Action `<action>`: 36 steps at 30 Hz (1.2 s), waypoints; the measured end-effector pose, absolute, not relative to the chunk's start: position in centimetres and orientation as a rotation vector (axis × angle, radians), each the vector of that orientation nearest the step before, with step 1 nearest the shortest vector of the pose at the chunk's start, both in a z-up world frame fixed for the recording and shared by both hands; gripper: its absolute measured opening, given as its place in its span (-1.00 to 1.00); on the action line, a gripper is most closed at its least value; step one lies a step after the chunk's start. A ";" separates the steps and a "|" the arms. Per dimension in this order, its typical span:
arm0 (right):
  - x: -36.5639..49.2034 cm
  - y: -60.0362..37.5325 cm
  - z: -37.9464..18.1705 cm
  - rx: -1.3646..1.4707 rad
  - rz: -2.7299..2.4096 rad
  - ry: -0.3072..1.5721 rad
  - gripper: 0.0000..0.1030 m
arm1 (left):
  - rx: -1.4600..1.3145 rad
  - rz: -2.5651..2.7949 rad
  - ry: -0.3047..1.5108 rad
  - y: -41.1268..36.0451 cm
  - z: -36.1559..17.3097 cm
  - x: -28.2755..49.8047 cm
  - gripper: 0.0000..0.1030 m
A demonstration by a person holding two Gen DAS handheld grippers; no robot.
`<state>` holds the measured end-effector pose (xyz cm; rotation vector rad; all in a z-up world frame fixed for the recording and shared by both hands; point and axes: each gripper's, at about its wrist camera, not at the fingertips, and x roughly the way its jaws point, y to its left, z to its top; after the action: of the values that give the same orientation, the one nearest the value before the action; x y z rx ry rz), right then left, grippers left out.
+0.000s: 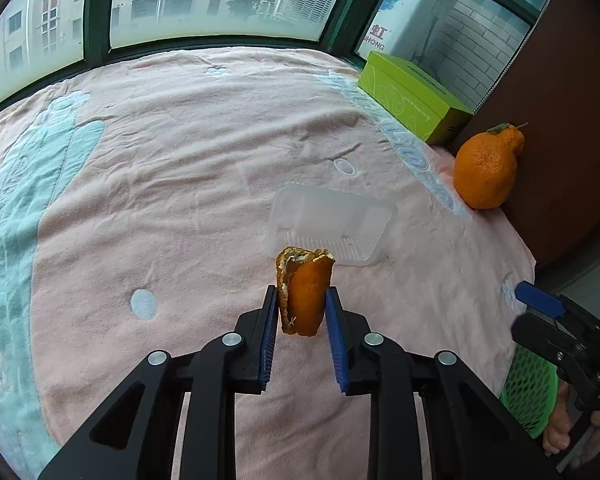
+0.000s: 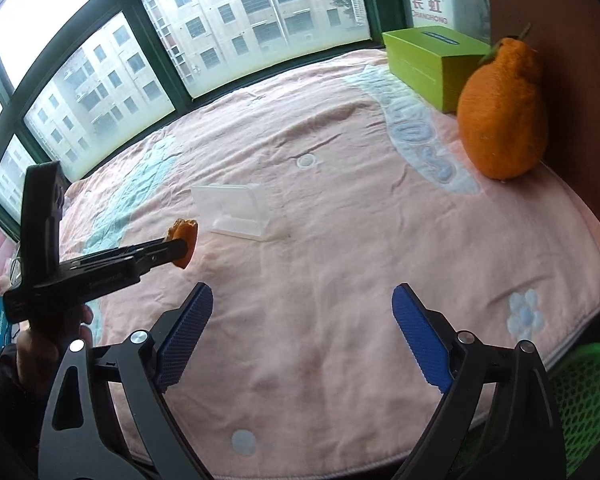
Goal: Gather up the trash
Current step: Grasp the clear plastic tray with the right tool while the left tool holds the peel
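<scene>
My left gripper (image 1: 302,294) is shut on a piece of orange peel (image 1: 304,292) and holds it above the pink blanket; the peel also shows in the right wrist view (image 2: 183,236). A clear plastic tray (image 1: 332,224) lies on the blanket just beyond the peel, also in the right wrist view (image 2: 234,210). My right gripper (image 2: 302,300) is open and empty over the blanket's near edge; it shows at the right of the left wrist view (image 1: 540,300). A green mesh basket (image 2: 588,392) sits below the table's right edge, also in the left wrist view (image 1: 530,392).
A whole orange with a leaf (image 2: 504,116) stands at the right against a brown wall. A green tissue box (image 2: 432,60) lies behind it by the window. The pink blanket (image 2: 340,240) covers the table.
</scene>
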<state>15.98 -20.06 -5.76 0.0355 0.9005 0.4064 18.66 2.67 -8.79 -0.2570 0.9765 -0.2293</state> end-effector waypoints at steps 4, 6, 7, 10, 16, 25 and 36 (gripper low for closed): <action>18.6 -17.1 -5.9 0.004 0.427 0.901 0.75 | -0.266 -0.226 0.954 4.1 -7.8 17.7 -0.55; 20.1 -15.8 -6.4 -0.016 0.426 0.913 0.75 | -0.268 -0.222 0.947 4.8 -7.4 17.3 -0.55; 20.8 -15.2 -6.7 -0.027 0.422 0.920 0.75 | -0.272 -0.220 0.943 5.2 -7.3 17.1 -0.55; 22.9 -13.8 -7.6 -0.056 0.407 0.945 0.75 | -0.284 -0.210 0.932 6.5 -7.0 16.7 -0.55; 25.4 -12.2 -8.5 -0.117 0.361 0.948 0.75 | -0.311 -0.197 0.927 8.4 -7.1 16.5 -0.55; 26.6 -12.1 -7.9 -0.151 0.356 0.932 0.75 | -0.339 -0.191 0.932 9.3 -7.8 16.5 -0.55; 26.2 -9.8 -8.0 -0.219 0.532 0.920 0.75 | -0.357 -0.199 0.941 9.5 -8.3 16.8 -0.55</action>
<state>26.19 -9.75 -8.00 -0.2192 0.9200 0.5320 16.75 9.49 -8.27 -0.3571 0.9410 -0.1987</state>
